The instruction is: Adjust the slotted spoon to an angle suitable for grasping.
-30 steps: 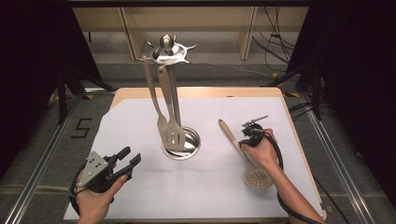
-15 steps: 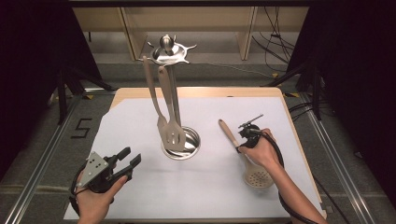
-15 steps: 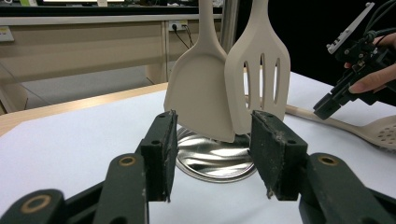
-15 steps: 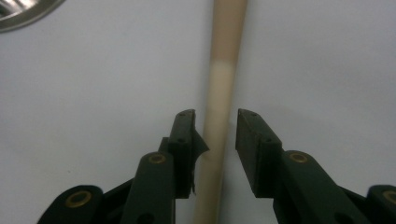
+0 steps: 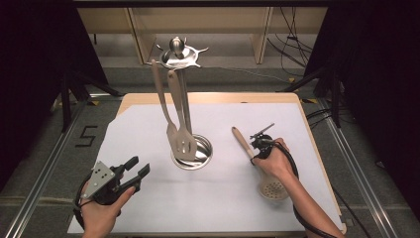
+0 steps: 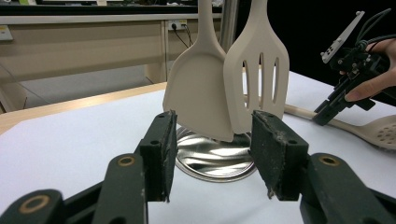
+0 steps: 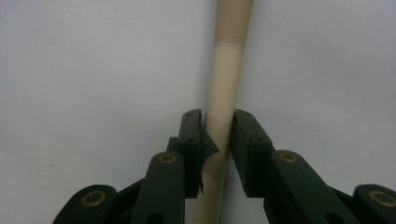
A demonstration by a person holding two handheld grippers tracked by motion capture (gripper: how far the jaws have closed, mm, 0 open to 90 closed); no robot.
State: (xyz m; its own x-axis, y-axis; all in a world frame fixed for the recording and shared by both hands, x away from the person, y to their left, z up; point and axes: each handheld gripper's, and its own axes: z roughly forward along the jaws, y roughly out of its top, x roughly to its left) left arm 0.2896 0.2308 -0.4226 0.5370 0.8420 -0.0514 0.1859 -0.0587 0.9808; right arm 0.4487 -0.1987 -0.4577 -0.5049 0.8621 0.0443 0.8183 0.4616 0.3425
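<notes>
Beige perforated skimmer spoon [image 5: 265, 173] lies gripped by the right gripper [image 7: 219, 140], jaws just closing — next, lift toward the steel rack [image 5: 177, 54]; left gripper [image 6: 212, 154] idles wide.

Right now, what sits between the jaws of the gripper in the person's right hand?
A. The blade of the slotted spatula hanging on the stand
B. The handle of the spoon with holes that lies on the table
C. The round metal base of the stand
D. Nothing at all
B: the right gripper view shows the right gripper with its jaws on either side of the perforated spoon's handle, which lies on the white table cover.
</notes>
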